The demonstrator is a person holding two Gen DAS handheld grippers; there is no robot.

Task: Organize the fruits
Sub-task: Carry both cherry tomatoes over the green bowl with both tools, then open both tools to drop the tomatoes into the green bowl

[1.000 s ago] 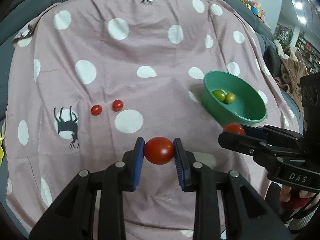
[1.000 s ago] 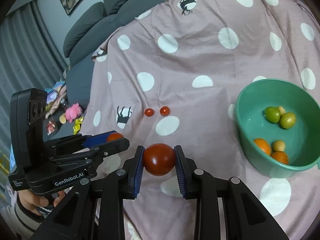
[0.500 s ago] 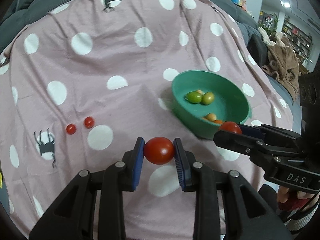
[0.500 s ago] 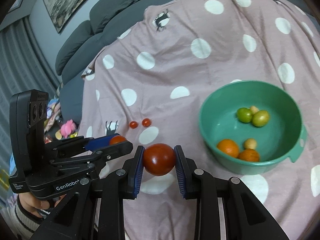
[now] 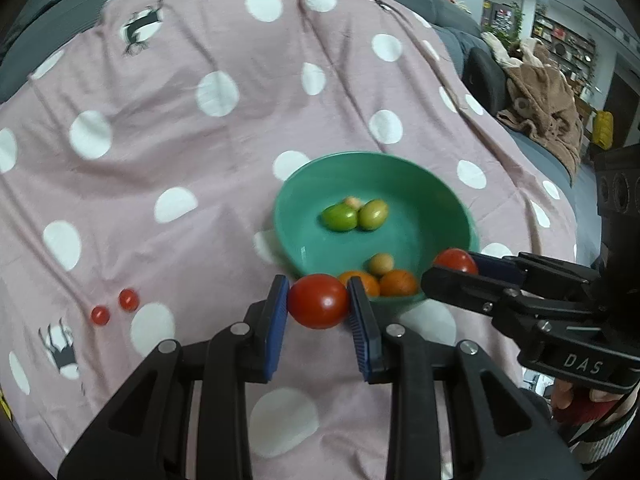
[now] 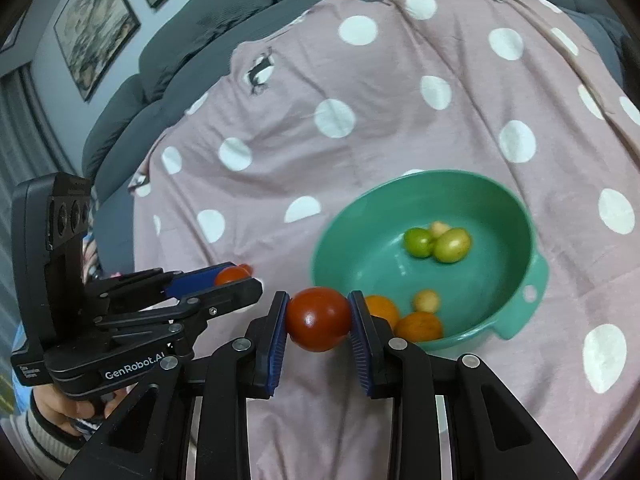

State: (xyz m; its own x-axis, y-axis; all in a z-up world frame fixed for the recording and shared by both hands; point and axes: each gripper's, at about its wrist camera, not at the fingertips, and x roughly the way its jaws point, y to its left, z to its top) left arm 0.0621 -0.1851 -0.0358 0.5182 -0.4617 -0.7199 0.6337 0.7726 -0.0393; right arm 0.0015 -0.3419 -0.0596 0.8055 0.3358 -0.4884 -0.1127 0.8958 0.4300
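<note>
Left hand-held gripper (image 5: 319,300) and right hand-held gripper (image 6: 319,318) each clamp a round tomato (image 5: 318,301) beside the green bowl (image 5: 448,196); no long axis shows.

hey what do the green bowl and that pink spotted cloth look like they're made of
Green bowl: likely plastic, smooth and semi-glossy; it has soft highlights inside and a moulded tab handle with a hole. Pink spotted cloth: woven fabric, matte; it creases and drapes over the surface. The exact fibre can't be told.
</note>
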